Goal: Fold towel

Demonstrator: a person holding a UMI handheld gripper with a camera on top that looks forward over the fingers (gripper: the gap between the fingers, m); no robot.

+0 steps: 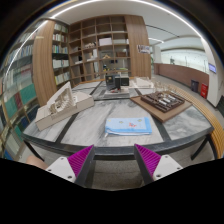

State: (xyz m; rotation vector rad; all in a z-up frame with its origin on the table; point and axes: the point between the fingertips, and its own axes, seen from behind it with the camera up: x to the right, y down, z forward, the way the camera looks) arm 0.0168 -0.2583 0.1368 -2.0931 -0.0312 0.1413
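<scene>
From here I see my gripper (pixel 113 160) held above the near edge of the worktop (pixel 85 125), its fingers spread wide and grasping nothing. The magenta pads (pixel 80 158) face each other across a broad gap, and only the pale worktop edge shows between them.

The towel (pixel 129 126) lies flat on the worktop, ahead of the fingers and a little toward the right one, apart from both. It is light blue with a faint pattern that I cannot make out, and it looks already doubled into a rough rectangle, though at this range I would not swear to it.

The worktop has a pale marbled surface. To the left of the towel stands a long white architectural model (pixel 62 103), running away from me along the worktop. To the right of the towel and beyond it, a second model sits on a brown wooden base (pixel 165 103) set at an angle. Both are well apart from the towel.

Beyond the worktop the room opens out. Tall wooden bookshelves (pixel 100 45) fill the far wall, with books and boxes on several levels, and another shelf bank (pixel 20 85) runs down the left side. A dark chair (pixel 117 80) stands near the far shelves. On the right a low counter (pixel 185 75) runs along under a bright window.
</scene>
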